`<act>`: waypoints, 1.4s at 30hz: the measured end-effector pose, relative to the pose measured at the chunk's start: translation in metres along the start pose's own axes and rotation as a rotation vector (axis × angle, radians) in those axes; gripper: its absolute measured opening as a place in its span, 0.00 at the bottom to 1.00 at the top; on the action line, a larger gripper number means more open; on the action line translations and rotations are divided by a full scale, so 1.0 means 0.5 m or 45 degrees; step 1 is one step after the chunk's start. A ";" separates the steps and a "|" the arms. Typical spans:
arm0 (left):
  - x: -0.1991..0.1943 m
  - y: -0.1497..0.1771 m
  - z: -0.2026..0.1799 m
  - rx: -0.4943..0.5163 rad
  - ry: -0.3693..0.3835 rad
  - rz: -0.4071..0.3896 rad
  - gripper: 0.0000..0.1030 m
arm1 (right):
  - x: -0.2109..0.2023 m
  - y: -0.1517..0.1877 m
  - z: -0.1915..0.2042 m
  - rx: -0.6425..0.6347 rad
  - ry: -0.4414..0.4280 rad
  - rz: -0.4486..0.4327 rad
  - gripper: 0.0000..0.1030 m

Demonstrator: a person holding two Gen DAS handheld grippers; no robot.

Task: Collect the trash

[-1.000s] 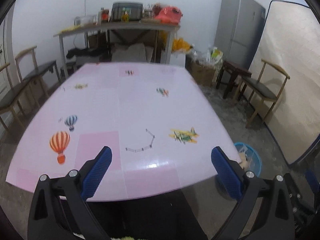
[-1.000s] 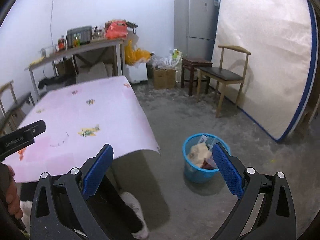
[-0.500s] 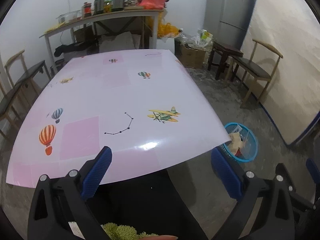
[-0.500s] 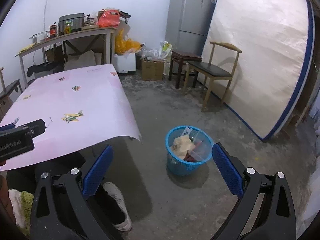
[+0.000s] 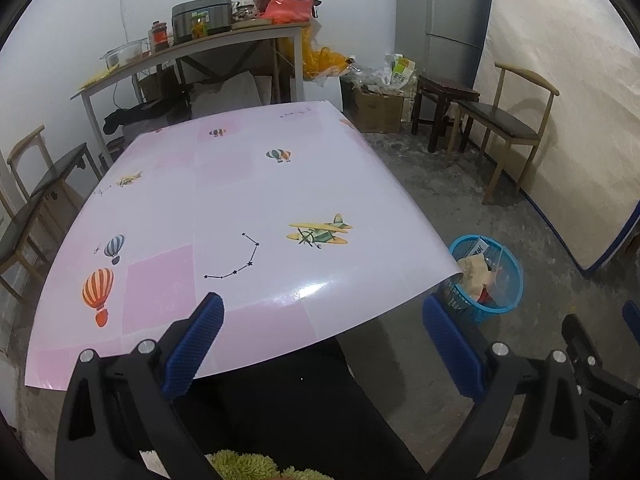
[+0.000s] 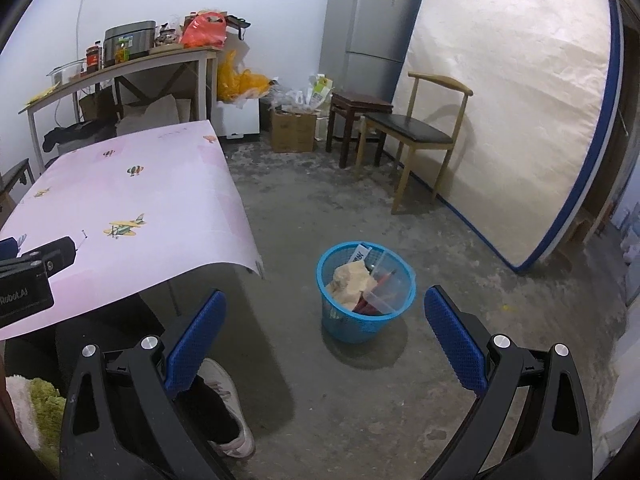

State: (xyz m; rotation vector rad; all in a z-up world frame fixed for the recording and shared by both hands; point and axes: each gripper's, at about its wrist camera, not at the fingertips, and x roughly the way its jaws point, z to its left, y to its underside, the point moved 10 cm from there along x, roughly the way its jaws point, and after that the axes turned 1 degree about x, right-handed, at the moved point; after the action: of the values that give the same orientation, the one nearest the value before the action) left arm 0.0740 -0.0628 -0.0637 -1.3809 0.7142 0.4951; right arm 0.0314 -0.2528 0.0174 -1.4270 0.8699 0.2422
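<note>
A: Count? 
B: One round blue plastic mesh basket point(image 6: 366, 294) on the concrete floor point(image 6: 460, 280), beside the pink-covered tabletop point(image 5: 240, 200); crumpled trash inside. Two tools, left tool point(image 5: 322, 338) and right tool point(image 6: 325, 334), both spread apart, empty.
A: Differences? 
B: Only the right view shows a white shoe point(image 6: 226, 412).

grey concrete floor point(image 6: 320, 208); white walls point(image 6: 260, 8)

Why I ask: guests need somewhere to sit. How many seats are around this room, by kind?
wooden chairs: 3
dark stool: 1
Total: 4
</note>
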 end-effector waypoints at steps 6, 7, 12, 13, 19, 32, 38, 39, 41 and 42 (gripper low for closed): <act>0.000 -0.002 0.012 0.001 -0.029 -0.006 0.95 | -0.002 -0.006 -0.003 0.002 0.000 -0.004 0.93; -0.001 -0.003 0.019 0.001 -0.040 -0.010 0.95 | -0.002 -0.007 -0.003 0.002 -0.001 -0.005 0.93; -0.002 0.000 0.054 -0.011 -0.089 -0.003 0.95 | -0.004 -0.019 0.007 -0.013 -0.020 -0.018 0.93; -0.002 0.000 0.059 -0.013 -0.096 0.001 0.95 | -0.004 -0.020 0.009 -0.014 -0.024 -0.021 0.93; -0.006 0.005 0.079 -0.034 -0.130 0.002 0.95 | 0.003 -0.029 0.016 -0.037 -0.045 -0.025 0.93; -0.004 0.009 0.061 0.006 -0.123 0.011 0.95 | 0.012 -0.030 0.012 -0.050 -0.053 -0.014 0.93; -0.001 0.009 0.059 0.014 -0.122 0.011 0.95 | 0.014 -0.033 0.010 -0.047 -0.054 -0.017 0.93; -0.001 0.009 0.057 0.013 -0.122 0.012 0.95 | 0.014 -0.032 0.010 -0.048 -0.055 -0.017 0.93; -0.001 0.009 0.057 0.014 -0.121 0.014 0.95 | 0.015 -0.033 0.009 -0.048 -0.057 -0.017 0.93; 0.000 0.009 0.057 0.015 -0.122 0.015 0.95 | 0.015 -0.033 0.010 -0.049 -0.057 -0.017 0.93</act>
State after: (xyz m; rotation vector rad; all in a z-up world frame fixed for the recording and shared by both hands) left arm 0.0756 -0.0342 -0.0660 -1.3340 0.6462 0.5617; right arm 0.0488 -0.2538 0.0247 -1.4571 0.8223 0.2809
